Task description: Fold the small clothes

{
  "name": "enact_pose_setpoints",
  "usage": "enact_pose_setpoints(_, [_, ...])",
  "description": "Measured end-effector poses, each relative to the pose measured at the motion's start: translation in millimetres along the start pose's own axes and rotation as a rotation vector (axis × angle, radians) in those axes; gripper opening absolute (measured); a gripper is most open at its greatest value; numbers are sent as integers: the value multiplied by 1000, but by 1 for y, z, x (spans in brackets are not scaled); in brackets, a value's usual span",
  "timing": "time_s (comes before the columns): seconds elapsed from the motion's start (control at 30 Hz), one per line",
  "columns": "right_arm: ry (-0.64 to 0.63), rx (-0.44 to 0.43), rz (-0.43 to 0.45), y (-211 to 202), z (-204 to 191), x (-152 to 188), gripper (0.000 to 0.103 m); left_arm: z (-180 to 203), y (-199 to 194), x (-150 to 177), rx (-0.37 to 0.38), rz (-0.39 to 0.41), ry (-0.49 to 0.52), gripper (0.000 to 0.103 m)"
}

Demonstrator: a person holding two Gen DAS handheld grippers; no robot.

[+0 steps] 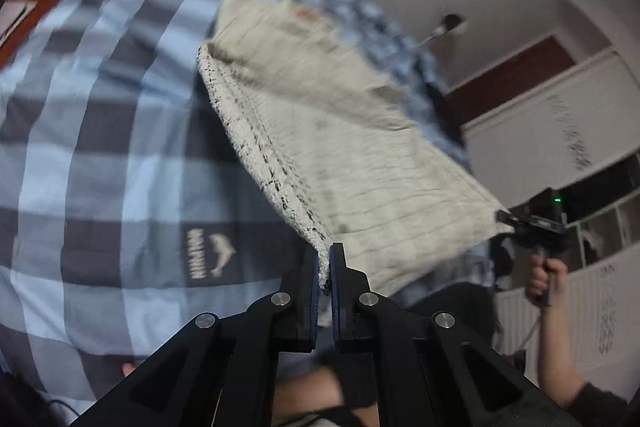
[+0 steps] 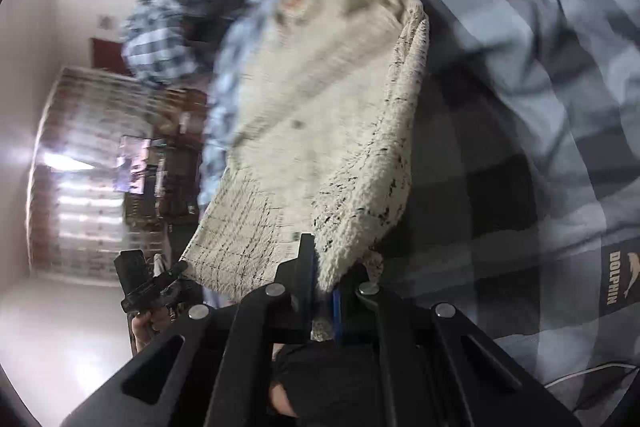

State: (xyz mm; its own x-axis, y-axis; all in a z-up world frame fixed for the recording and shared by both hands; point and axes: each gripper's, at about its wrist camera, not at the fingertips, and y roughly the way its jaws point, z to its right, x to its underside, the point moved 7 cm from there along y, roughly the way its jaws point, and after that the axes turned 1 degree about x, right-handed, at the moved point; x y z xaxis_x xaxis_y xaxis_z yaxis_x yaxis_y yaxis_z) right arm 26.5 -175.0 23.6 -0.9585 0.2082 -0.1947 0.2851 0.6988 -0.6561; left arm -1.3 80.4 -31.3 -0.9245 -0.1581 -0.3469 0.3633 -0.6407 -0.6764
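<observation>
Sweater (image 1: 340,155) looks soft, limp, light; left gripper (image 1: 324,267) and right gripper (image 2: 322,267) each pinch a near corner above the checked blanket (image 1: 92,131); corners suit holding.

Right hand-held gripper (image 2: 320,267) clamps cream knit garment (image 2: 320,115) corner; left hand-held gripper (image 2: 176,273) pinches other corner.

It was a home, most likely a bedroom. A blue-and-grey checked duvet (image 1: 92,131) with a sewn-on "DOLPHIN" label (image 2: 618,283) covered a bed, and a matching checked pillow (image 2: 160,31) lay at its far end. White wardrobe doors (image 1: 560,123) with a patterned strip stood under a plain ceiling with a lamp (image 1: 448,25). Patterned curtains (image 2: 84,163) glowed with daylight.
</observation>
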Motion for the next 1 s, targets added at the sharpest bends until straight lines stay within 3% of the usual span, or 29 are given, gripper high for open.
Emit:
enact_pose_setpoints(0.13, [-8,-115,57,-19,-15,4,3,17,-40,-5,77,61,-15,4])
enact_pose_setpoints(0.3, [-26,-110,48,-17,-10,16,3,28,-55,-5,105,88,-3,4])
enact_pose_setpoints(0.4, [14,-128,53,-19,5,27,3,29,-49,2,120,77,-46,4])
enact_pose_setpoints(0.63, [58,-296,133,-94,-12,56,3,32,-111,41,181,190,-72,4])
enact_pose_setpoints(0.83, [54,-399,213,-150,-44,116,2,61,-187,89,204,334,-35,4])
enact_pose_setpoints(0.93, [4,-398,241,-167,-65,121,2,72,-203,90,233,377,-34,4])
enact_pose_setpoints(1.0, [0,-400,244,-163,-70,104,2,72,-197,71,181,378,-3,4])
